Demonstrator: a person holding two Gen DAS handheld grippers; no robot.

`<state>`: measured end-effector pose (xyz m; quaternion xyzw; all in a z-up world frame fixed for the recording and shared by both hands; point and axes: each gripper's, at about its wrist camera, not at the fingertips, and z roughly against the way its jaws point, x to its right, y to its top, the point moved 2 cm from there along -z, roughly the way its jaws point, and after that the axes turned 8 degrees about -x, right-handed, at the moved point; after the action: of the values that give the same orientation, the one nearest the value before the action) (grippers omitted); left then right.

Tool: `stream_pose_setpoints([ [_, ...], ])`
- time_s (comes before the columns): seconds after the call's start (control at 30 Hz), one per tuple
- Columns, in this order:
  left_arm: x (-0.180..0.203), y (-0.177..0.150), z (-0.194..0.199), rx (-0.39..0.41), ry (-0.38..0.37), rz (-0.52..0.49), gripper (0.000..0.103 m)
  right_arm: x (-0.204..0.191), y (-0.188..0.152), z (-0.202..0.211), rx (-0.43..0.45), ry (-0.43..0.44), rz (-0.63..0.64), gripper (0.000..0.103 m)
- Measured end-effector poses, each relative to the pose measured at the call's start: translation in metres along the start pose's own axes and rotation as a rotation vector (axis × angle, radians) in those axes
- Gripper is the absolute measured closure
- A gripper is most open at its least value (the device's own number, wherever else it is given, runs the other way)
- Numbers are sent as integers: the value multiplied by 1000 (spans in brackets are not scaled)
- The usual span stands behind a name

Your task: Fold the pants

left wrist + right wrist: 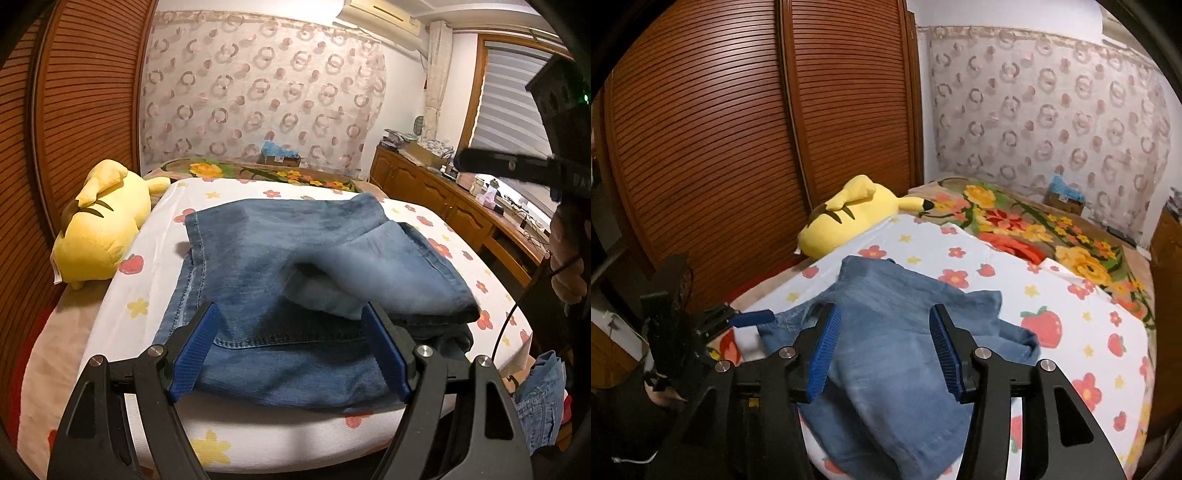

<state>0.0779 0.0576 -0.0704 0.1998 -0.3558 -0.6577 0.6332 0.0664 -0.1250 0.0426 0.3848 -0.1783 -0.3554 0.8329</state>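
Black angular gripper (291, 350) arms, ribbed blue pads (195, 350), silver screws (423, 350); same build on right gripper (884, 352).

Both views ride on hand-held grippers and look forward and downward, close over the jeans (295, 266) on the bed (122, 317). The left wrist view faces the jeans squarely, with the patterned curtain (258, 85) beyond them. The right wrist view looks across the jeans (886, 332) toward the louvred wardrobe (738, 147). Both share the jeans, the yellow plush (99, 225) left of them, and the curtain.
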Motion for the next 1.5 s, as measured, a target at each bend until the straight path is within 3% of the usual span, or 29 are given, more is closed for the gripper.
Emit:
stream_pose_setpoints([
  [0.27,-9,-1,-11,-19,5,-17,24,13,-35,-15,-95,-106,-80,51],
  [0.33,-11,1,-14,-25,-8,-19,30,17,-43,-19,-118,-112,-116,51],
  [0.5,-14,12,-27,-42,-35,-33,46,16,-61,-33,-165,-88,-196,51],
  [0.7,-16,21,-54,-91,-32,-64,51,3,-64,-48,-190,-3,-263,51],
  [0.9,-13,21,-63,-100,-44,-99,73,-3,-67,-59,-210,40,-300,51],
  [0.97,-11,22,-60,-93,-56,-105,84,-6,-65,-59,-204,54,-294,73],
  [1.0,-11,22,-60,-90,-63,-105,87,-7,-62,-58,-199,64,-284,92],
  [1.03,-10,22,-58,-86,-71,-106,91,-7,-58,-56,-189,69,-271,97],
  [1.23,-2,23,-32,-34,-96,-122,96,8,-33,-37,-88,34,-218,99],
  [1.5,21,29,26,72,-130,-144,97,7,46,-19,46,5,-121,99],
])
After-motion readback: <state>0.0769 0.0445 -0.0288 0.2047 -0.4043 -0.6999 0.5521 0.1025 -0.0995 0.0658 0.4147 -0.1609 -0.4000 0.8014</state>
